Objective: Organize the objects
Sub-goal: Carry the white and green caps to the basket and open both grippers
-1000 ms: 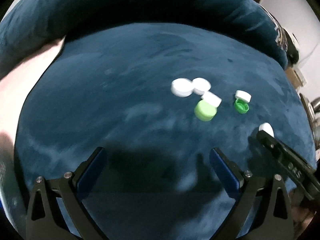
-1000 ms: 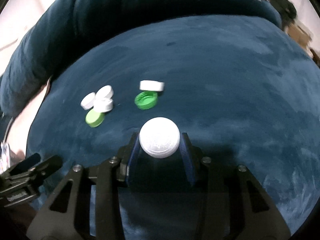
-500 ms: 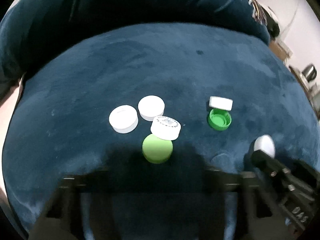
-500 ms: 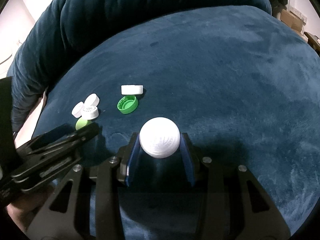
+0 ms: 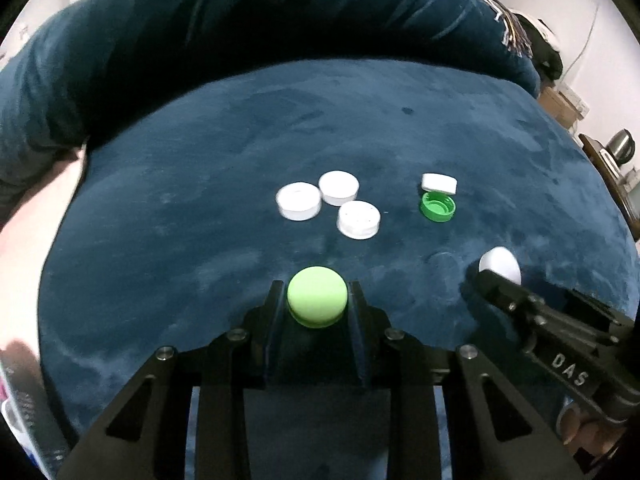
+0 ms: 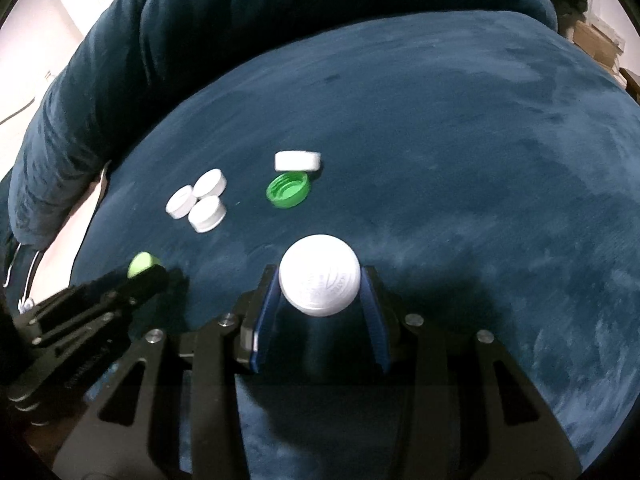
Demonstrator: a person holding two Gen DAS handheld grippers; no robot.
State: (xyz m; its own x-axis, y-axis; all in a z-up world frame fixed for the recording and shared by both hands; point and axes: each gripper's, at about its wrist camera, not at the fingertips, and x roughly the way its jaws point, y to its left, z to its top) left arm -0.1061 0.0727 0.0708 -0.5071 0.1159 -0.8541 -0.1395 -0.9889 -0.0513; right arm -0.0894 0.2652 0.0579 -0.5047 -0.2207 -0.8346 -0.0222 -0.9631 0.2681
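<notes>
Jaws, L gripper (image 5: 317, 300): pinching light-green cap (image 5: 317, 295) from both sides, flat top up. Cap sits low centre in L wrist view, above the cushion.
Jaws, R gripper (image 6: 319, 289): pinching white cap (image 6: 319, 285) between blue pads, embossed top facing camera. Same cap shows at R edge of L wrist view, at the tip of the R gripper.

Items on blue velvet seat cushion (image 5: 200, 184), L to R (L wrist view):
- 3 white caps (image 5: 328, 203), tight cluster, centre. L one open side up; rear one and front one closed side up. Edges touching or nearly so, cannot tell.
- Dark-green cap (image 5: 438, 207), open side up, threads visible, well R of cluster.
- White cap on edge (image 5: 439, 182), just behind dark-green cap, touching it or nearly.

Backrest cushion (image 5: 280, 20), same blue fabric, runs along top.
Cardboard boxes (image 5: 562, 102), far R, off the seat.
Fingers of person's hand (image 5: 584, 430), bottom R, on R gripper handle.
</notes>
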